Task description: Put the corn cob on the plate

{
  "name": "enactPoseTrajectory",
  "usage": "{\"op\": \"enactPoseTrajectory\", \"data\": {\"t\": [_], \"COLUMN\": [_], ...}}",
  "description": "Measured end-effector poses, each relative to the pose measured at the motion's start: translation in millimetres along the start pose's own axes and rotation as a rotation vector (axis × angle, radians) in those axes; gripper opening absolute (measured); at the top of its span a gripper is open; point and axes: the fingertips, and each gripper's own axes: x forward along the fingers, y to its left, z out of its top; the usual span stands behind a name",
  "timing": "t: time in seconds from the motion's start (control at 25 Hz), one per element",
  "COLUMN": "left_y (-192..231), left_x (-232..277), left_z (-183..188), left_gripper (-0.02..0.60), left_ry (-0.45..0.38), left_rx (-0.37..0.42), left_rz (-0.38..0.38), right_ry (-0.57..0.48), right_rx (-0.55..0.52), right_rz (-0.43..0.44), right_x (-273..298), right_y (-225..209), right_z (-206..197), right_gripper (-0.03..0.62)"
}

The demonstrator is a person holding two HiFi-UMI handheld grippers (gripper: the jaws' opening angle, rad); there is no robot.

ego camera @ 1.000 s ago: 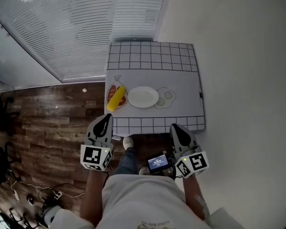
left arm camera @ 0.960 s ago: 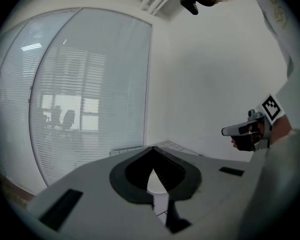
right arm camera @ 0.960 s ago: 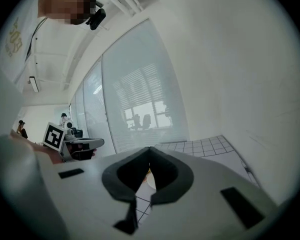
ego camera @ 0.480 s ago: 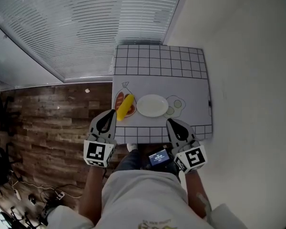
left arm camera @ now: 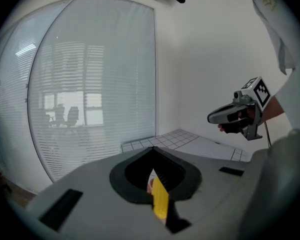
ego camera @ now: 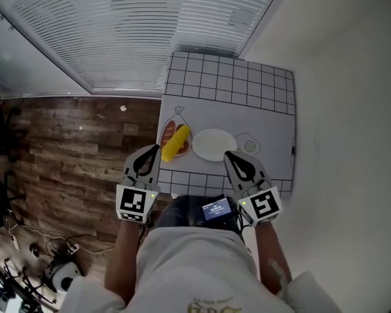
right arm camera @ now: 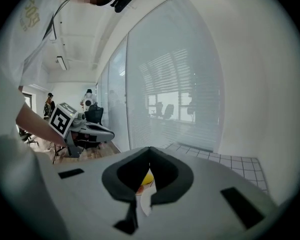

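The yellow corn cob (ego camera: 175, 142) lies on a red printed patch at the left of the table mat, just left of the empty white plate (ego camera: 214, 144). My left gripper (ego camera: 154, 150) is shut and empty, its tip at the table's near edge just short of the cob. My right gripper (ego camera: 227, 155) is also shut and empty, its tip close to the plate's near rim. In the left gripper view the cob (left arm camera: 160, 200) shows through the notch of the shut jaws, with the right gripper (left arm camera: 235, 117) to the right. In the right gripper view the cob (right arm camera: 147, 178) and plate (right arm camera: 144, 202) show through the notch.
The small table (ego camera: 260, 90) has a white mat with a black grid border and a printed fried egg (ego camera: 249, 146) right of the plate. It stands in a corner between a blind-covered glass wall and a white wall. Wooden floor (ego camera: 72, 149) lies to the left.
Both grippers have come forward to the table's near edge; the left tip now sits by the cob and the right tip by the plate. Both stayed shut.
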Motion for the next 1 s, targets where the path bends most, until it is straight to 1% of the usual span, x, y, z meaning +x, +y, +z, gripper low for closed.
{"op": "enactPoseTrajectory", "data": {"t": [0.08,0.24,0.32,0.52,0.8,0.88,1.0], "left_y": [0,-1,-2,-10,-20,-22,-25], "left_x": [1,6,6,5,10,13,15], "left_z": [-5,-16,-24,-45,-77,-84,-97], "left_gripper": [0.006,0.006,0.006,0.006,0.006,0.006,0.006], "left_ry": [0.019,0.064,0.090,0.157,0.246,0.275,0.340], "left_rx": [-0.002,0.034,0.039,0.049,0.070,0.093,0.171], "left_rz": [0.013,0.043,0.056,0.074,0.080,0.075,0.057], "right_ry": [0.020,0.061,0.085,0.127,0.151,0.183,0.211], "right_rx": [-0.039,-0.105,-0.141,-0.180,-0.250,-0.274,-0.291], "right_rz": [0.028,0.086,0.115,0.174,0.251,0.288,0.333], "right_x": [9,22,28,40,59,65,78], "right_y": [-2,-7,-7,-6,-4,-2,3], "right_z": [0,-8,-11,-23,-41,-49,-53], "right_gripper": [0.006,0.006,0.006,0.006,0.006,0.006,0.006]}}
